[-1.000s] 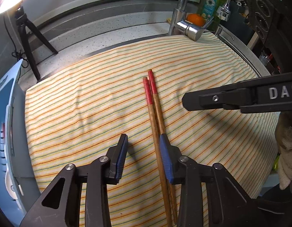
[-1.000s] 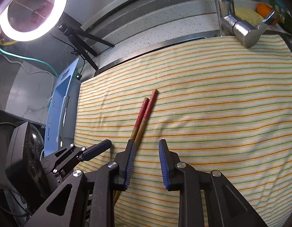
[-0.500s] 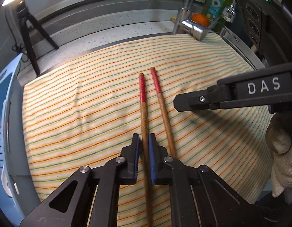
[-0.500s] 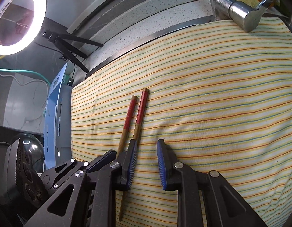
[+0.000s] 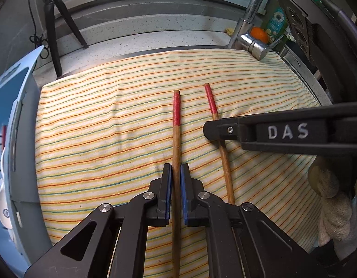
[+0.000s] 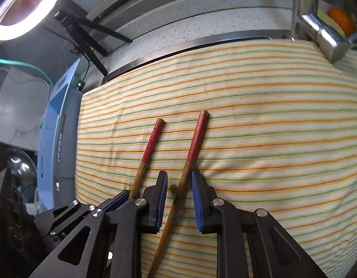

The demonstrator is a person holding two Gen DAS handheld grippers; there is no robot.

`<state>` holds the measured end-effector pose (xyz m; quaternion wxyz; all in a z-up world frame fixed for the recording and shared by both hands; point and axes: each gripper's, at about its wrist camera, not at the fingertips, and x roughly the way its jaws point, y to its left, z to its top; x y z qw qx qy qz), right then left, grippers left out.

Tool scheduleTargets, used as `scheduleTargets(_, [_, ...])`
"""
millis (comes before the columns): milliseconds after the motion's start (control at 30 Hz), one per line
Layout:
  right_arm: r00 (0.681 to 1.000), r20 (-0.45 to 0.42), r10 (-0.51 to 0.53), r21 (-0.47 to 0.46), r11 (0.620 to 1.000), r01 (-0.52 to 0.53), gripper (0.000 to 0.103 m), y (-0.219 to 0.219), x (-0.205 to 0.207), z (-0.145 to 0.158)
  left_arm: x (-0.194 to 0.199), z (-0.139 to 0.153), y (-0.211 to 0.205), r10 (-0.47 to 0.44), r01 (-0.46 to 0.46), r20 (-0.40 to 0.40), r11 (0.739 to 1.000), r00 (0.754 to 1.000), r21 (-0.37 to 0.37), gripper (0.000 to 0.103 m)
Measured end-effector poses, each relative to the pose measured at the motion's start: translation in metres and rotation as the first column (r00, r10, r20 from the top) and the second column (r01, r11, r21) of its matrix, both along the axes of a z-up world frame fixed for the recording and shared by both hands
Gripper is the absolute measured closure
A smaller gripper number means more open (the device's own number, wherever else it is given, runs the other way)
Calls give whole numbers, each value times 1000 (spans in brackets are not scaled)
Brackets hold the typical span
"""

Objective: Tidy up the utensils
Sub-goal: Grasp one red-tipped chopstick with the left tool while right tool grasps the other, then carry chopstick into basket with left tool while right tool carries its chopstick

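**Chopsticks split apart, one to each gripper**

Since half a second ago the two chopsticks have spread further apart at their red ends, and the right gripper (image 6: 179, 180) has shifted so that the second stick now runs between its fingers rather than beside them.

In the left wrist view, the left gripper (image 5: 176, 173) is closed almost completely on the left chopstick (image 5: 176, 125), its blue pads against the wooden shaft at lower centre. The right chopstick (image 5: 216, 118) lies just right of it on the striped cloth (image 5: 97, 127), passing under the right gripper's black finger marked "DAS", so its grip cannot be judged there. A gloved hand (image 5: 333, 199) shows at the right edge.

The right wrist view supplies that: the fingers stand partly open on either side of the right chopstick (image 6: 190, 162); the right pad looks to touch it, though I cannot be sure, and a clear gap remains on the left. The left chopstick (image 6: 150, 148) slants toward lower left, its shaft vanishing between the left gripper's fingers. A ring light (image 6: 21, 7) glows in the upper left, seen whole only here; the tap (image 6: 326, 39) sits upper right.
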<state>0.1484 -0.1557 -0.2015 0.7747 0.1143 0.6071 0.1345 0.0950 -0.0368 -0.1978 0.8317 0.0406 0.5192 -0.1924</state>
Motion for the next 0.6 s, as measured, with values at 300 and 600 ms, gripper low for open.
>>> scheduleTargets(300, [1000, -11, -22, 52, 998, 22, 96, -13, -3, 0, -4, 6, 17, 54, -54, -5, 996, 999, -75, 97])
scheduleTargets(600, [999, 8, -51, 146, 988, 49, 96, -17, -10, 19, -14, 33, 36, 96, -90, 33, 987, 995, -136, 97])
